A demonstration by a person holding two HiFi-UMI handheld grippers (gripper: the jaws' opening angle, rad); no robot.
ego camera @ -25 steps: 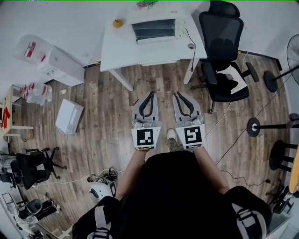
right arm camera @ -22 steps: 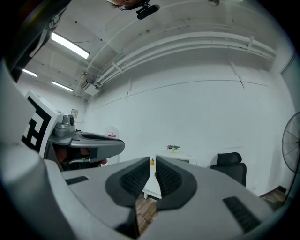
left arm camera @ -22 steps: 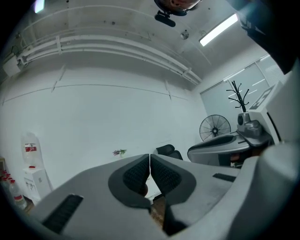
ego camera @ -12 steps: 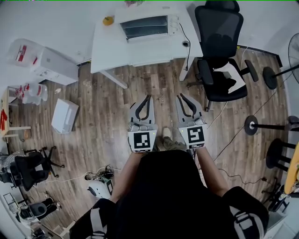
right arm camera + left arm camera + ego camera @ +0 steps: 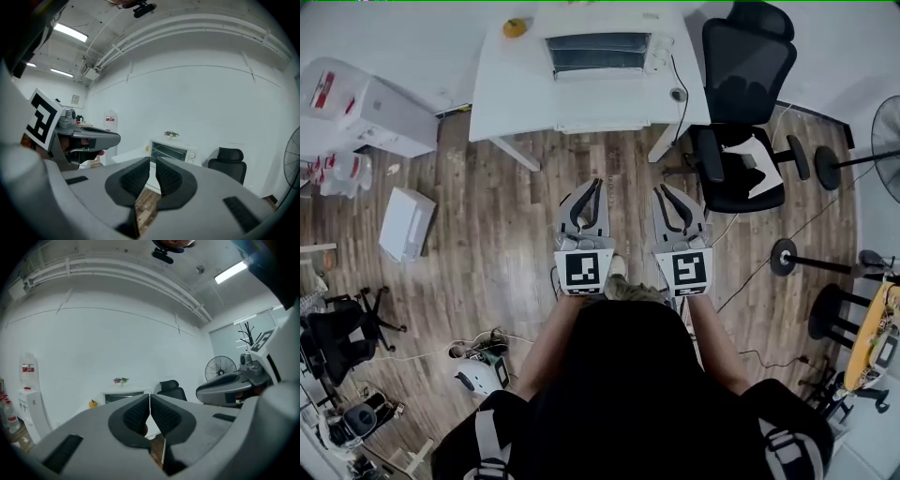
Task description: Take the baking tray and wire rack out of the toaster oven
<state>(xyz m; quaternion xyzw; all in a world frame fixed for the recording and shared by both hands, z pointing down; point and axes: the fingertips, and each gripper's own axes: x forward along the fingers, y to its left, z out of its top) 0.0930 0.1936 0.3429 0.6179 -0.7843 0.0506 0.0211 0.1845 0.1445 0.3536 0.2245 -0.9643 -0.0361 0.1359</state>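
Observation:
The white toaster oven (image 5: 600,52) stands on a white table (image 5: 581,98) at the far wall, its glass door closed. Whatever tray or rack is inside is hidden behind the door. I stand on the wood floor well short of the table, holding both grippers side by side in front of me. My left gripper (image 5: 589,186) is shut with nothing in it, and so is my right gripper (image 5: 662,191). The oven (image 5: 171,151) shows just past the right gripper's tips (image 5: 152,161), and the oven (image 5: 124,396) lies beyond the left gripper (image 5: 150,397).
A black office chair (image 5: 741,94) stands right of the table. A small orange thing (image 5: 516,28) sits on the table's left corner. A white box (image 5: 405,223) lies on the floor at left, a water dispenser (image 5: 356,103) beyond it. Fan stands (image 5: 787,258) and cables lie at right.
I have walked closer to the table; it and the chair look larger. Both grippers moved forward together and stayed shut.

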